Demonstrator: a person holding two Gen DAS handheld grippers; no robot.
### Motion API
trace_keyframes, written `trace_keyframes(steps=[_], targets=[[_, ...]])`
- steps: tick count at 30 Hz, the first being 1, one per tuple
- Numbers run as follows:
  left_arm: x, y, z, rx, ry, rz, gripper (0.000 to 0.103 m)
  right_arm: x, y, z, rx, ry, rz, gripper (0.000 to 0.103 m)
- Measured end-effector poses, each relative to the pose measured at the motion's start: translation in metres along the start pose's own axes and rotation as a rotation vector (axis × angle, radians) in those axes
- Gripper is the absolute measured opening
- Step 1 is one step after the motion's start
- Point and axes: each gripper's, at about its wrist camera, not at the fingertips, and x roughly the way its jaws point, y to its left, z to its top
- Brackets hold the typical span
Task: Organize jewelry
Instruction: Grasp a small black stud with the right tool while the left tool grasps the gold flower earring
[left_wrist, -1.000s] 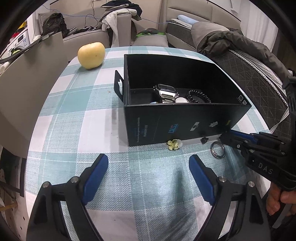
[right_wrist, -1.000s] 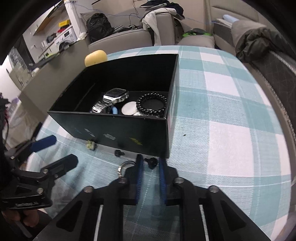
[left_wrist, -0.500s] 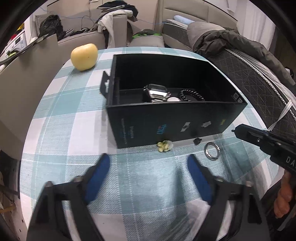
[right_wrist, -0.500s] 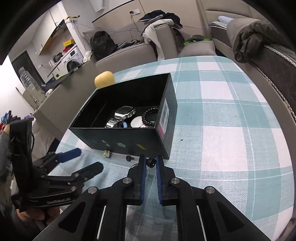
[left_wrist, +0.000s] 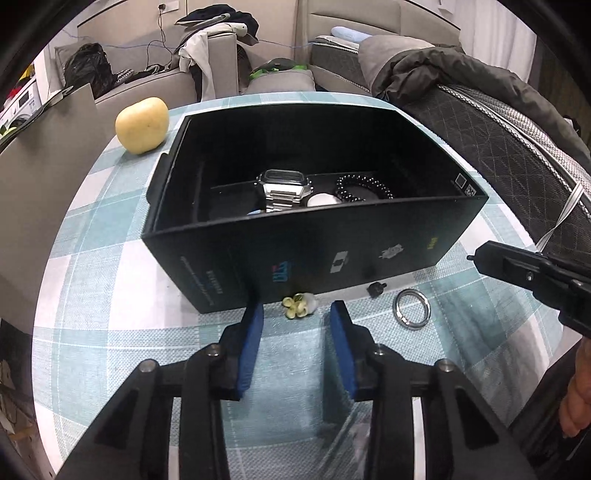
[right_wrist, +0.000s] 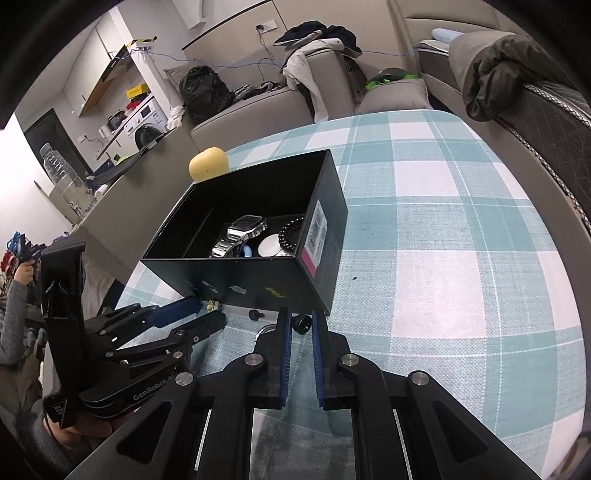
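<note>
Both tongs hang low over the checked tablecloth, at the near side of the black box. Left tongs have just been closing: a second ago their blue pads stood wide apart, and now they sit much nearer each other, still with a gap and pressing on nothing. Beyond their tips, a little forward of the gap, lies the small yellow-green flower piece, touching the foot of the box wall; it sat in the same spot a second ago.

Right tongs are closed down to a narrow slit, as they were before, and I cannot see anything gripped in them. A small black stud lies on the cloth right at their tips, between them as the right camera sees it. A second ago these tongs reached in close to the silver ring; in the left view they now sit farther right, clear of the ring, which lies alone on the cloth just right of another small black stud.

Inside the box, toward its right end, rest a silver watch, a white disc and a black bead bracelet, unchanged. Beyond the box's far left corner sits a yellow fruit.
</note>
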Motion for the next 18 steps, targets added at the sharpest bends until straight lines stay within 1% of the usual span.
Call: trace_keyframes(steps=[1, 2, 3, 4, 7, 8, 11, 12, 18], targets=[[0.0, 0.0, 0.0, -0.002, -0.005, 0.003, 0.029, -0.001, 0.0, 0.0, 0.002, -0.002, 0.0, 0.01], [-0.001, -0.001, -0.001, 0.0, -0.009, 0.009, 0.022, -0.002, -0.001, 0.0, 0.006, -0.006, 0.001, 0.01], [-0.001, 0.0, -0.002, 0.006, -0.013, 0.016, 0.019, -0.003, -0.001, 0.001, 0.009, -0.009, 0.003, 0.01], [-0.002, 0.0, -0.003, 0.014, -0.016, 0.023, 0.013, -0.004, -0.001, 0.001, 0.01, -0.012, 0.004, 0.01], [-0.002, 0.0, -0.004, 0.013, -0.02, 0.022, 0.012, -0.006, -0.001, 0.001, 0.01, -0.016, 0.004, 0.01], [-0.002, 0.0, -0.004, 0.014, -0.021, 0.02, 0.009, -0.006, -0.001, 0.001, 0.01, -0.017, 0.005, 0.01], [-0.005, -0.002, -0.005, 0.029, -0.024, 0.009, 0.005, -0.008, -0.002, 0.002, 0.011, -0.024, 0.005, 0.01], [-0.007, -0.003, -0.006, 0.044, -0.024, 0.008, 0.005, -0.009, -0.002, 0.002, 0.01, -0.028, 0.006, 0.01], [-0.014, -0.005, -0.005, 0.045, -0.04, -0.003, 0.005, -0.015, -0.001, 0.003, 0.001, -0.049, 0.006, 0.01]])
